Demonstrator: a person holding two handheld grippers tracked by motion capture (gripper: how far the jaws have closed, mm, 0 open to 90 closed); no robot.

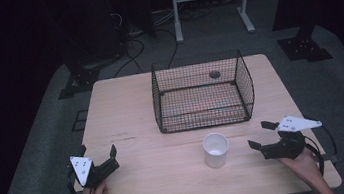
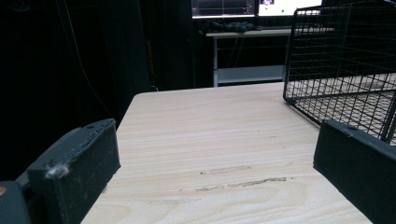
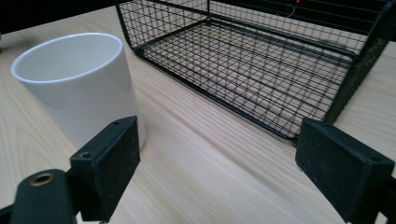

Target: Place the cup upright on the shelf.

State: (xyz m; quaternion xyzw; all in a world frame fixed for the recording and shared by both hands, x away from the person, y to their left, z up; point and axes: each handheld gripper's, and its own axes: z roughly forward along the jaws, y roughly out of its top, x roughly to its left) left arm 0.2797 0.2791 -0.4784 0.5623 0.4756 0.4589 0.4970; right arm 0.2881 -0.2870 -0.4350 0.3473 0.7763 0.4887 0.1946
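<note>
High view shows the white cup upright, mouth and long axis pointing straight up, just left of the right gripper, whose jaws are spread and grasp nothing.

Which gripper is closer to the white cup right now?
The right gripper. Its open jaws point at the white cup from just beside it, while the left gripper sits farther off near the table's left edge.
</note>
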